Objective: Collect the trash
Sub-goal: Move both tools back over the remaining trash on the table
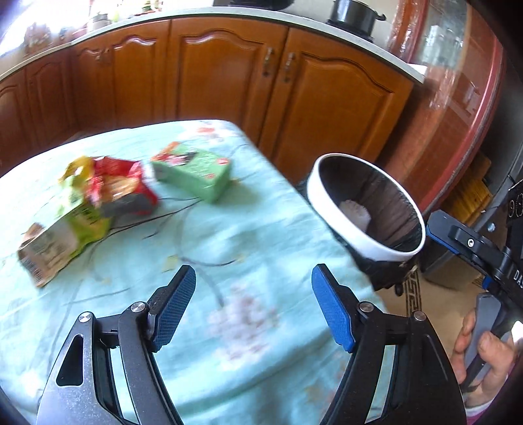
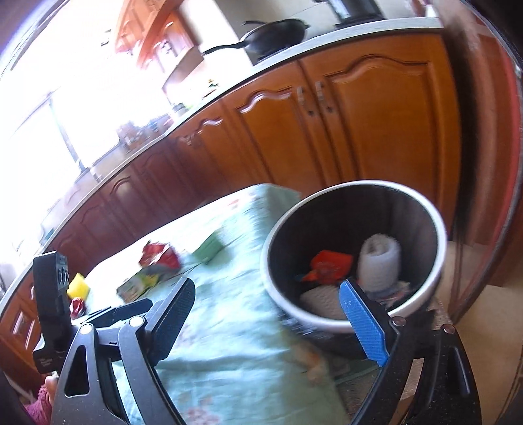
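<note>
Cabinets [image 1: 225,65]: brown wooden doors with metal handles run behind the scene under a pale worktop; a dark pot [image 1: 354,14] stands on that worktop.
Surface [image 1: 228,229]: covered by a pale green cloth with a faint flower print; the picture is blurred.
Trash bin [image 2: 354,255]: round, white rim, dark liner, standing just beside the right edge of the surface and lower than its top. The right wrist view looks into it.
Bin contents: a white roll-like item [image 2: 379,261], a red-orange wrapper [image 2: 330,264] and a pale flat item [image 2: 322,302] lie inside; further detail cannot be told.
Green carton [image 1: 193,170]: lies on the surface toward the far side, apart from the other packets.
Red packet [image 1: 121,186]: crumpled, lies left of the green carton and rests against the green-yellow packet.
Green-yellow packet [image 1: 62,242]: flattened, lies at the left part of the surface, nearest the left edge of the left wrist view.
Yellow item [image 2: 78,285]: small, at the left of the right wrist view; whether it lies on the surface cannot be told.
Left hand-held gripper [image 1: 253,294]: released, blue pads wide apart with nothing between them, above the bare cloth, well apart from the packets.
Right hand-held gripper [image 2: 266,309]: released, nothing grasped; one pad is over the cloth, the other overlaps the near rim of the trash bin in the view.
Hand [image 1: 483,356]: fingers wrap the grip of the right hand-held gripper at the lower right of the left wrist view.
</note>
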`<control>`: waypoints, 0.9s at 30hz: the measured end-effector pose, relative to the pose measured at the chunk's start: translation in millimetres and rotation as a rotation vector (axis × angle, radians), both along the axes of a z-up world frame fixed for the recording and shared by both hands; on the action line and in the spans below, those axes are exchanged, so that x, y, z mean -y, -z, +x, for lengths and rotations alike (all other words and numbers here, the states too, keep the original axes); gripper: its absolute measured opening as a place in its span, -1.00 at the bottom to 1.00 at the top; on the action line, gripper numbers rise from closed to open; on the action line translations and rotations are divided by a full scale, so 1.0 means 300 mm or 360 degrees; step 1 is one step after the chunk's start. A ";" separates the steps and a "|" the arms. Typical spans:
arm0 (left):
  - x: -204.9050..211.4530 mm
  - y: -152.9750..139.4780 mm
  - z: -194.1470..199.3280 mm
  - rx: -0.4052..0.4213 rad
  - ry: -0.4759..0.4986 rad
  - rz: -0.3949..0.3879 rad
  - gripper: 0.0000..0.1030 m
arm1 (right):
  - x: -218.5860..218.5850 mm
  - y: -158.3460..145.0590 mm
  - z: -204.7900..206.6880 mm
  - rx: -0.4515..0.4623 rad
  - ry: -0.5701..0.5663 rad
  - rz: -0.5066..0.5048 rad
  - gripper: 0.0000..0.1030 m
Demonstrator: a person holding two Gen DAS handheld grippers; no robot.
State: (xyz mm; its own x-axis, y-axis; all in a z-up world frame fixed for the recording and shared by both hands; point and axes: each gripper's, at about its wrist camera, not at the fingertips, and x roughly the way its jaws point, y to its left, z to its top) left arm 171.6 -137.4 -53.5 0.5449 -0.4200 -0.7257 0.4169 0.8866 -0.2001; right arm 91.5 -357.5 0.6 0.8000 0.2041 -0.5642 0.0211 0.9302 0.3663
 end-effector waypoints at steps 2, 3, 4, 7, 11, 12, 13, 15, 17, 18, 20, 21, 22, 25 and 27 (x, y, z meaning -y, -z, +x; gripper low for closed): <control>-0.055 0.004 -0.012 0.0003 -0.0033 0.0002 0.46 | -0.041 0.010 0.008 -0.0012 -0.0045 -0.0001 0.78; -0.080 0.006 -0.018 0.0003 -0.0045 0.0002 0.46 | -0.064 0.016 0.012 -0.0019 -0.0064 -0.0003 0.78; -0.110 0.008 -0.023 0.0007 -0.0060 0.0005 0.46 | -0.086 0.023 0.020 -0.0028 -0.0086 -0.0002 0.78; -0.178 0.014 -0.030 0.0018 -0.0096 0.0024 0.46 | -0.150 0.040 0.039 -0.0051 -0.0146 -0.0005 0.78; -0.261 0.019 -0.027 0.0020 -0.0143 0.0034 0.46 | -0.223 0.057 0.057 -0.0069 -0.0214 -0.0027 0.78; -0.280 0.020 -0.026 0.0022 -0.0154 0.0036 0.46 | -0.235 0.060 0.059 -0.0071 -0.0226 -0.0029 0.78; -0.304 0.021 -0.023 0.0027 -0.0166 0.0042 0.46 | -0.251 0.062 0.066 -0.0074 -0.0241 -0.0033 0.78; -0.339 0.024 -0.016 0.0027 -0.0186 0.0050 0.46 | -0.276 0.068 0.081 -0.0080 -0.0260 -0.0043 0.78; -0.371 0.026 -0.002 0.0020 -0.0203 0.0049 0.46 | -0.293 0.075 0.097 -0.0085 -0.0271 -0.0054 0.78; -0.383 0.028 0.003 0.0016 -0.0212 0.0050 0.46 | -0.303 0.079 0.108 -0.0094 -0.0278 -0.0061 0.78; -0.403 0.031 0.014 0.0012 -0.0228 0.0057 0.46 | -0.310 0.086 0.124 -0.0105 -0.0289 -0.0062 0.78; -0.411 0.033 0.019 0.0012 -0.0235 0.0060 0.46 | -0.318 0.090 0.136 -0.0112 -0.0295 -0.0069 0.78; -0.420 0.035 0.024 0.0011 -0.0242 0.0063 0.46 | -0.324 0.092 0.145 -0.0116 -0.0302 -0.0077 0.78; -0.439 0.042 0.037 0.0008 -0.0253 0.0080 0.46 | -0.338 0.098 0.173 -0.0123 -0.0324 -0.0101 0.78; -0.446 0.045 0.049 0.0010 -0.0255 0.0099 0.46 | -0.348 0.102 0.197 -0.0131 -0.0339 -0.0122 0.78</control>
